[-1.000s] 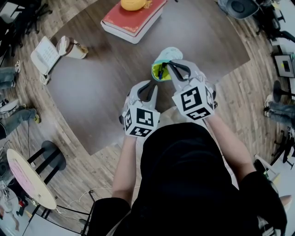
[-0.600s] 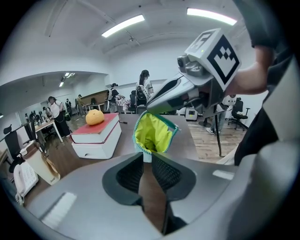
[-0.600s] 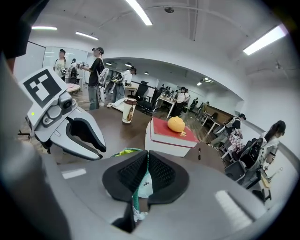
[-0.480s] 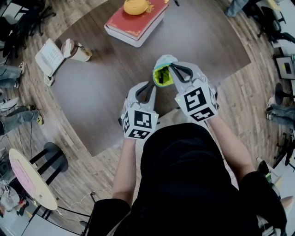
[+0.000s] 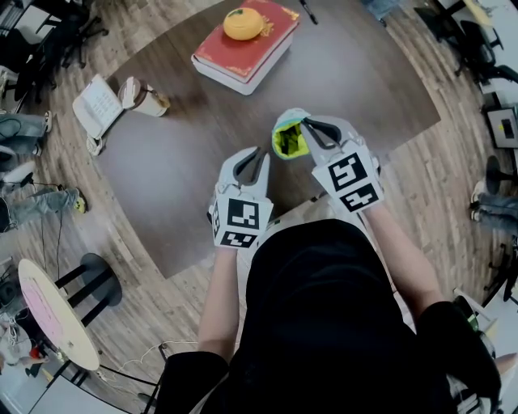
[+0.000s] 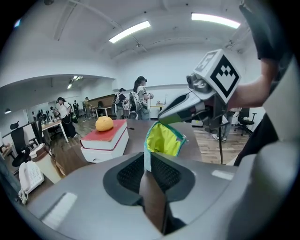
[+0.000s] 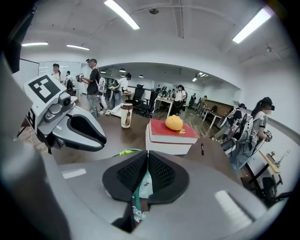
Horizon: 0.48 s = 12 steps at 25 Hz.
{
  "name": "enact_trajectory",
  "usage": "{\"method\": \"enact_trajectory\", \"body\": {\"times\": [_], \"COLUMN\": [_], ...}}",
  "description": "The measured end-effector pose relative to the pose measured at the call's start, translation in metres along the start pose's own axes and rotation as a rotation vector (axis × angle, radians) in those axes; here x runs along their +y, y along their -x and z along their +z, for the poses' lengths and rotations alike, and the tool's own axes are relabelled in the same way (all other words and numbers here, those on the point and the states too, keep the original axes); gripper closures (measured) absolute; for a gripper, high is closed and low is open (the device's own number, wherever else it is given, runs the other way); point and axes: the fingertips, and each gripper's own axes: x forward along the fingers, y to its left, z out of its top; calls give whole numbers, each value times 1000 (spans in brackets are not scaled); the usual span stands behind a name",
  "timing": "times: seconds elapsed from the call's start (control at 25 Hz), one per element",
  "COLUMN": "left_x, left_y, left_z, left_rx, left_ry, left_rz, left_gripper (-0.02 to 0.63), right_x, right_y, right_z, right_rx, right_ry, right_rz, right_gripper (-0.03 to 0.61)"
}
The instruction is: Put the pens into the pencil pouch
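Brown table [image 5: 162,162], red book [image 5: 243,48] at its 12 o'clock, a pen [image 5: 306,10] at the book's 2 o'clock. Right gripper [image 5: 309,128] is clamped on the open pouch [image 5: 287,139] rim. Left gripper [image 5: 249,158], at the pouch's 8 o'clock, is empty, its jaws just narrowed and slightly apart.

A pale mint pouch [image 5: 289,139] shows a bright yellow-green lining. The book [image 5: 245,46] has a red cover and white page edges, with an orange fruit [image 5: 244,23] on top. The table [image 5: 178,162] is dark brown. The floor [image 5: 449,174] shows streaky grey-brown wood grain.
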Motion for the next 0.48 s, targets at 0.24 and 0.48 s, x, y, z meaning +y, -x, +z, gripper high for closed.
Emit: {"method": "enact_trajectory", "body": {"times": [0.24,0.48], "left_x": [4,4], "left_y": [1,-2], "left_z": [20,29], "left_rx": [-45,-65], "left_ry": [28,47], "left_rz": [16,27], "left_gripper": [580,614], "right_x": [-11,-20], "right_y": [2,3], "right_z": [-7,-12], "right_rx": [-1,0], "right_ry": [-18,-45], "right_rz": [-14,-21], "right_gripper": [560,560]}}
